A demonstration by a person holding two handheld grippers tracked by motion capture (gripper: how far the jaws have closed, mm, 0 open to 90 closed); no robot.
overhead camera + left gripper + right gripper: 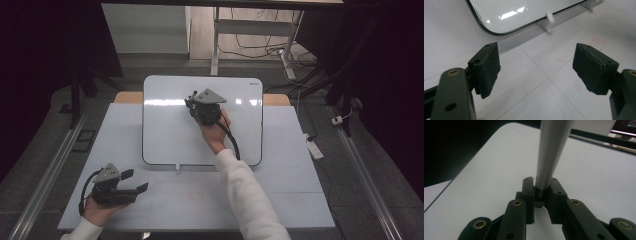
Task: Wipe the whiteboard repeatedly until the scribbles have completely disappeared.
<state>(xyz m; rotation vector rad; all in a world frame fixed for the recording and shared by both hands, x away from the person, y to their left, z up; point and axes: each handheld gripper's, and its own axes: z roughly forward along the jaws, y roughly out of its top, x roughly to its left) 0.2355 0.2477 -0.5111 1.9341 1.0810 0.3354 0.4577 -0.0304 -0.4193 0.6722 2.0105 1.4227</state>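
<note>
We work at a white table (300, 200), the largest thing here, and on its far half a whiteboard (170, 135) lies flat, its near edge resting on small white feet (544, 25). We judge it lies there so we can write on it from above. Our right claw (192, 100) hangs over the board's upper middle, pressed together on a pen (551, 152), a grey-white barrel pinched at its thin end so the rest rises between the pads; that grip should keep it steady for marking. Our left claw (135, 181) rests near the table's near left corner, well apart from the board, spread wide with nothing between its pads (487, 67), waiting out of the way.
</note>
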